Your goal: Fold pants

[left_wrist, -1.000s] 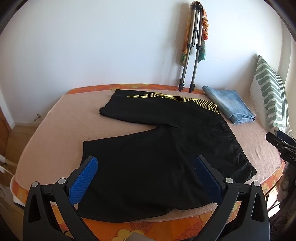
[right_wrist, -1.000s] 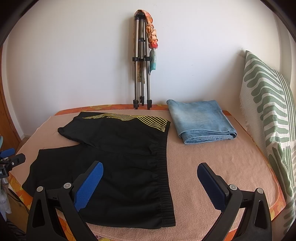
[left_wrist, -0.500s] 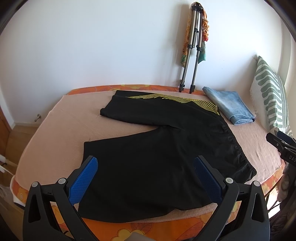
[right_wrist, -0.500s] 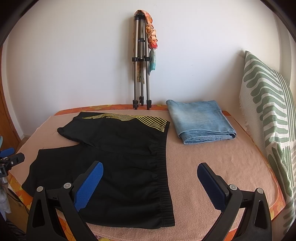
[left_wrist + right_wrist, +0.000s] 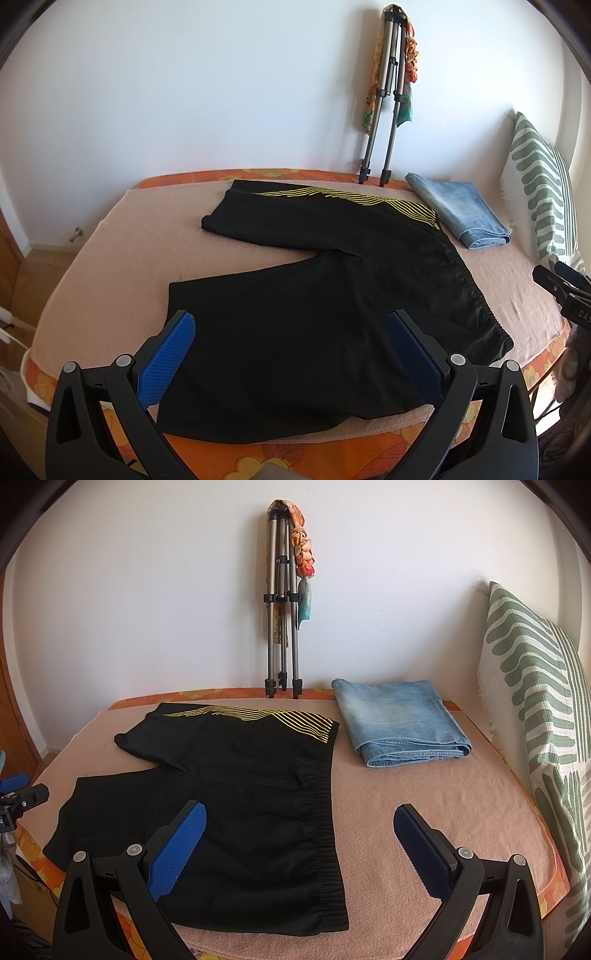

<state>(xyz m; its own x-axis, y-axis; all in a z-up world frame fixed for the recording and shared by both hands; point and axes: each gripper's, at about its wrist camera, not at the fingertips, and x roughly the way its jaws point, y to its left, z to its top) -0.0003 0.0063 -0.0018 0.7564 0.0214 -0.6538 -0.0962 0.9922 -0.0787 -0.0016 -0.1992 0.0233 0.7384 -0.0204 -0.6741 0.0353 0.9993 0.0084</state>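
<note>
On the bed w/ the peach blanket (image 5: 424,805), black shorts (image 5: 295,332) lie spread flat, both legs fanned apart toward 9 o'clock and the elastic waistband (image 5: 323,805) running along the 3 o'clock side; yellow stripes mark the far leg at approx 12. Left gripper (image 5: 291,354) hangs over the near leg, fingers wide apart, nothing btwn them, blue pads (image 5: 168,363) clear of the cloth as far as I can tell. Right gripper (image 5: 299,845) hangs by the near waistband corner, jaws likewise spread & empty; one pad sits over black fabric, the other over bare blanket. Neither tool looks to touch the garment. Folded jeans (image 5: 399,720) sit just beside the shorts at about 1 o'clock, a folded tripod (image 5: 282,602) leans on the wall at 12, a green-striped pillow (image 5: 535,709) stands at 3. My read: no fold is made yet, so this is the very start, the approach before the 1st grasp. Next move prob. calls for both grippers to drop to the near edge, left onto the near leg's hem, right onto the near waistband corner, pinch a single edge each w/o bunching blanket underneath, then carry the near half over to 12 so leg lands on leg. Thin slippery fabric, so a shallow pinch may slip; the near hem lies close to the mattress edge, so low clearance there.
</note>
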